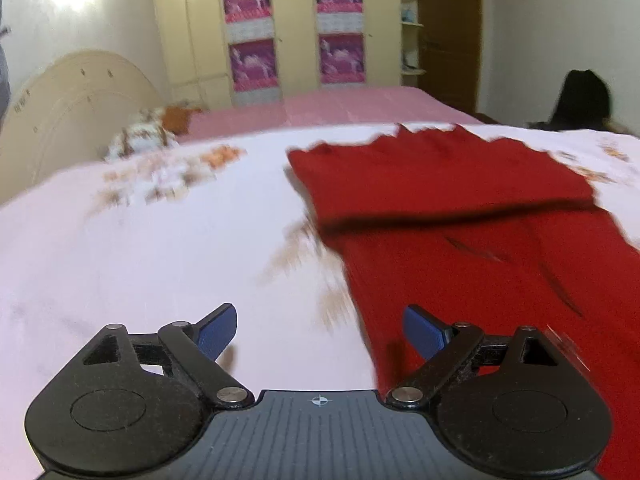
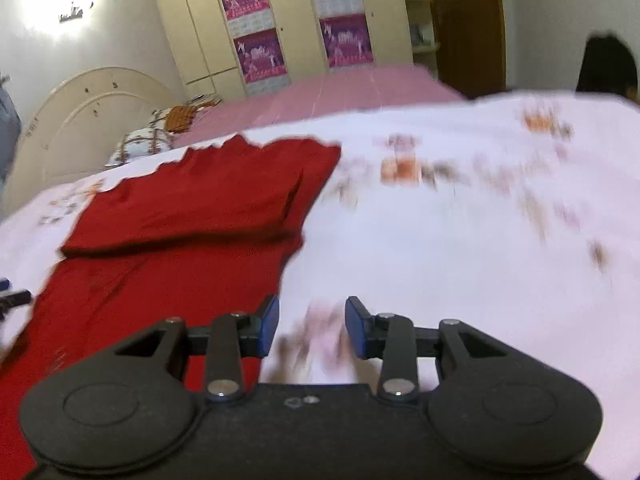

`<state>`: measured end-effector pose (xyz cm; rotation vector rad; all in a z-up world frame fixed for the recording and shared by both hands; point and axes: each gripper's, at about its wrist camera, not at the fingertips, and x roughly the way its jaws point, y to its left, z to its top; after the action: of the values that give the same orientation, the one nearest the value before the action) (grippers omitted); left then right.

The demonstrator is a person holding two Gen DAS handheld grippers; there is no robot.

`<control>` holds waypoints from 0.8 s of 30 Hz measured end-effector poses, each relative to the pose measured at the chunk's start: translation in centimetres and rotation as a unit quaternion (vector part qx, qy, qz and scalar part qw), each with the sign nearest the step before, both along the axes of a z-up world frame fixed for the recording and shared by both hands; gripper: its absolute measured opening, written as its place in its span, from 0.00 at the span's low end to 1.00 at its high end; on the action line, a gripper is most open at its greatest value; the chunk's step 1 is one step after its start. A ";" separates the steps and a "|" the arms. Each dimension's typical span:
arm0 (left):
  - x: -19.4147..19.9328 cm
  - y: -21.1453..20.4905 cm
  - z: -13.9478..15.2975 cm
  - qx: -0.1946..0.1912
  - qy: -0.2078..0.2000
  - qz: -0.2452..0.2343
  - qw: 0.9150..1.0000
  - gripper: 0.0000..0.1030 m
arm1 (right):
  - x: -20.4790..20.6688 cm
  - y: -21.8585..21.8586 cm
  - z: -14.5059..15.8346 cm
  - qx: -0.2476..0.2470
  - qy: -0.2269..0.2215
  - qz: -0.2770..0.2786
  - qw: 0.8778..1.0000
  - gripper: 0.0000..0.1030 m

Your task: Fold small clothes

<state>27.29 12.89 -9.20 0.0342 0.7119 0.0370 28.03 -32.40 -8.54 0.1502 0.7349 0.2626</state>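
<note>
A red knitted garment (image 1: 460, 216) lies flat on the white flowered bedsheet (image 1: 160, 248), its far part folded back over itself. In the left wrist view it fills the right half; my left gripper (image 1: 320, 330) is open and empty, its right finger (image 1: 424, 330) over the garment's left edge. In the right wrist view the garment (image 2: 180, 232) lies to the left. My right gripper (image 2: 312, 326) is open and empty, just right of the garment's near right edge, above the sheet. The left gripper's tip (image 2: 16, 298) shows at the far left edge.
A pink bed cover (image 1: 340, 106) stretches beyond the sheet. A cream headboard (image 1: 76, 108) and patterned pillows (image 1: 140, 136) are at the far left. A wardrobe with pink posters (image 1: 296, 28) and a brown door (image 1: 450, 32) stand behind. A dark shape (image 1: 584, 100) sits far right.
</note>
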 end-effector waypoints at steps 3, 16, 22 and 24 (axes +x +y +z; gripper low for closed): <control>-2.3 0.5 -0.3 -0.049 0.045 -0.034 0.997 0.36 | -3.2 -0.4 -0.2 0.031 0.031 0.012 0.999 0.42; -11.4 2.3 -1.0 -0.157 0.117 -0.084 0.977 0.42 | -13.9 -1.6 -0.9 0.093 0.085 -0.004 0.992 0.47; -13.5 1.7 -0.7 -0.145 0.112 -0.077 0.980 0.42 | -16.0 -1.8 -1.3 0.106 0.095 -0.020 0.990 0.46; -14.0 1.3 -0.6 -0.135 0.110 -0.076 0.982 0.42 | -16.4 -1.7 -1.2 0.108 0.093 -0.023 0.989 0.46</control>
<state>13.34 14.19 -9.78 -0.1703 0.9293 -0.2126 11.65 -34.14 -9.77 0.4013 0.8866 0.2869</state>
